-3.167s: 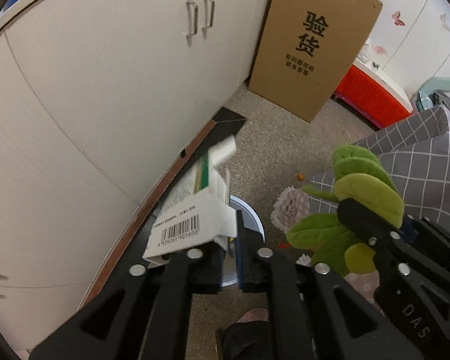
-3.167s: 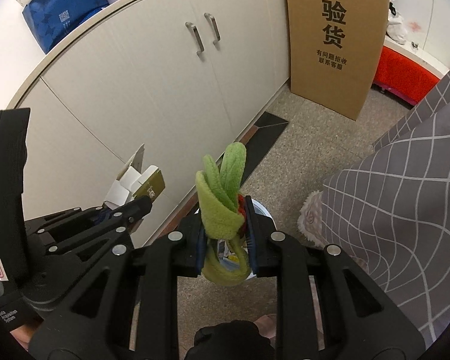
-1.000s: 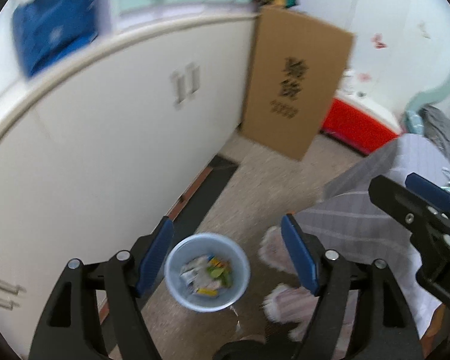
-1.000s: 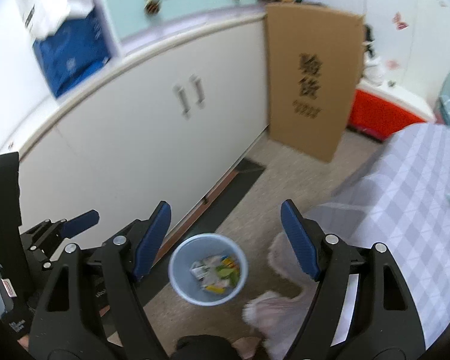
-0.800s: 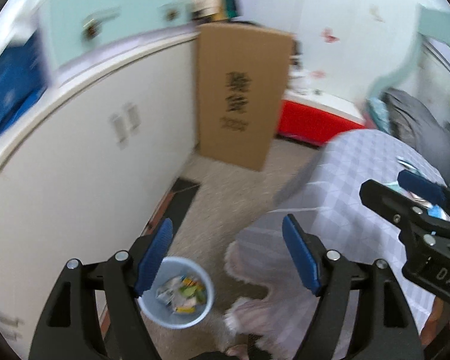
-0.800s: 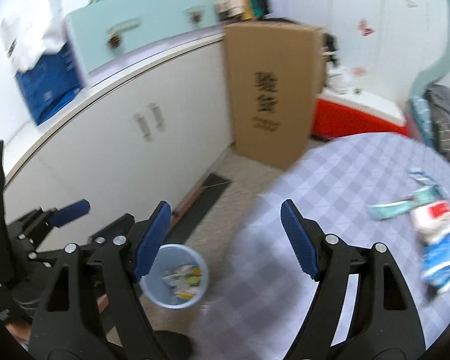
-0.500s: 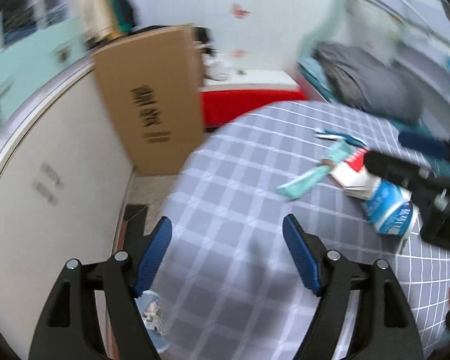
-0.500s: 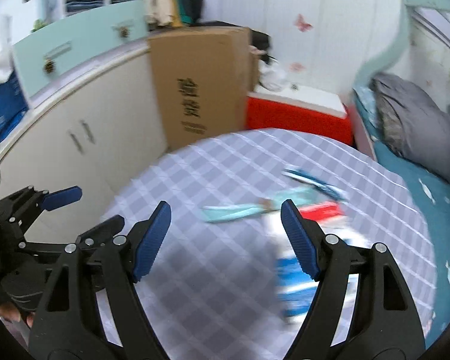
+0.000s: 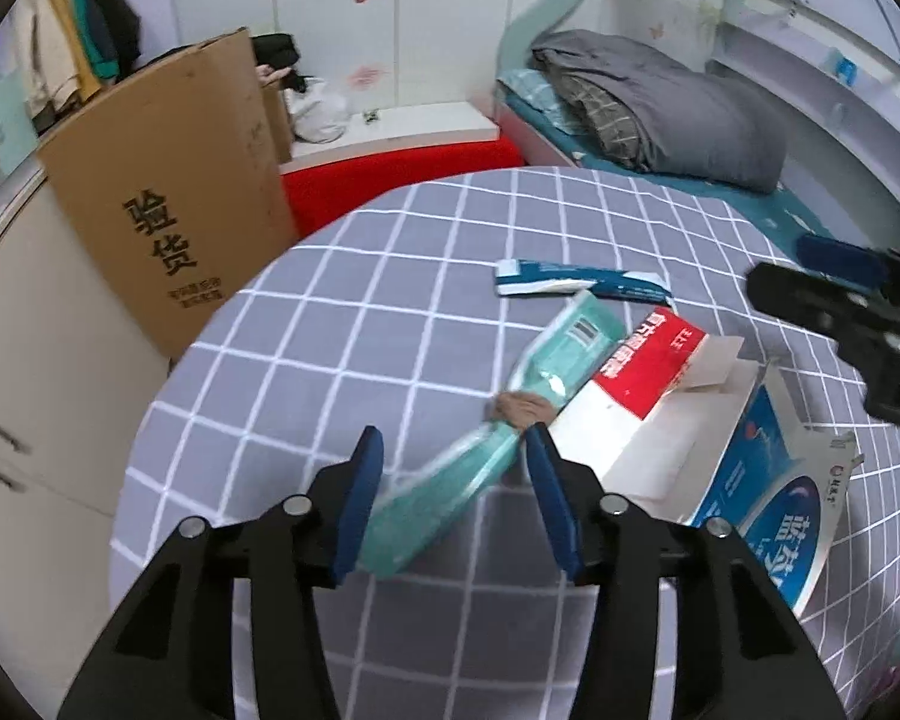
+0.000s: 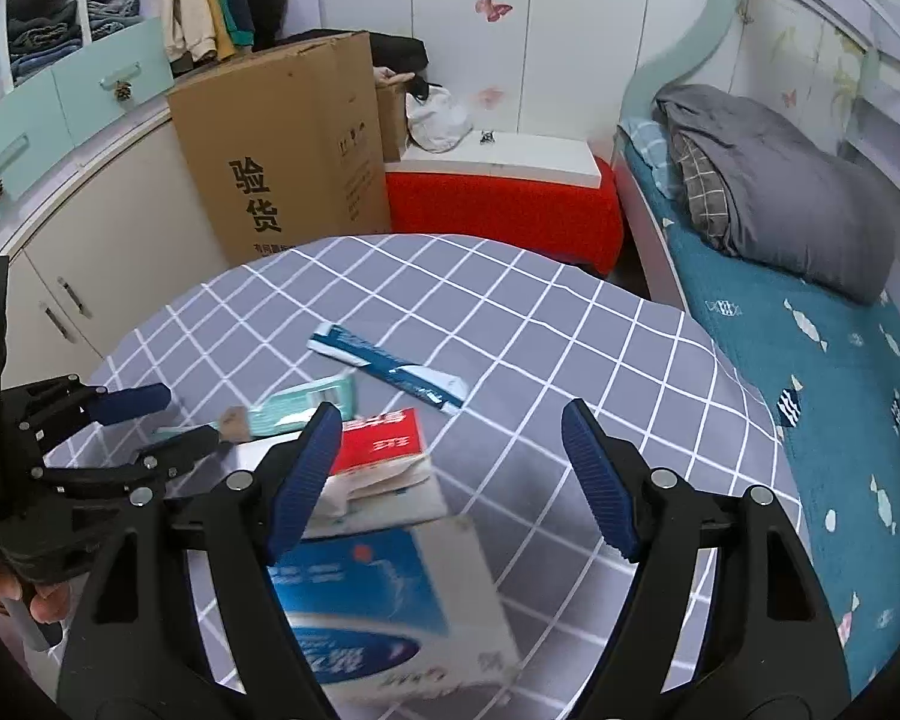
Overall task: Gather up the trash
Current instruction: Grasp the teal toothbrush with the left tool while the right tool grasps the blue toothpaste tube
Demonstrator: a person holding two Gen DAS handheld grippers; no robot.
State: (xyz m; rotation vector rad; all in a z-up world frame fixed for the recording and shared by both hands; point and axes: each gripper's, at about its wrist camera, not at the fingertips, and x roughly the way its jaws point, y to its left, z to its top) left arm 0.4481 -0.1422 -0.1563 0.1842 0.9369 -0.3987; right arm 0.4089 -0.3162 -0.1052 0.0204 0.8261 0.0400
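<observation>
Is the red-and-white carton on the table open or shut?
Open: the red-and-white carton lies flat on the checked tablecloth with its white end flaps splayed.

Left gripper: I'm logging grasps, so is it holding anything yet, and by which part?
Nothing held yet. The left gripper is closing around the teal wrapper's lower half; the pads are not yet pressing it.

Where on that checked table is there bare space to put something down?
The far half of the checked tablecloth, toward the red bench and cardboard box, is bare, as is the side nearest the bed. Near the grippers it is crowded: the teal tube, dark blue wrapper, red carton and blue-and-white box lie clustered.
</observation>
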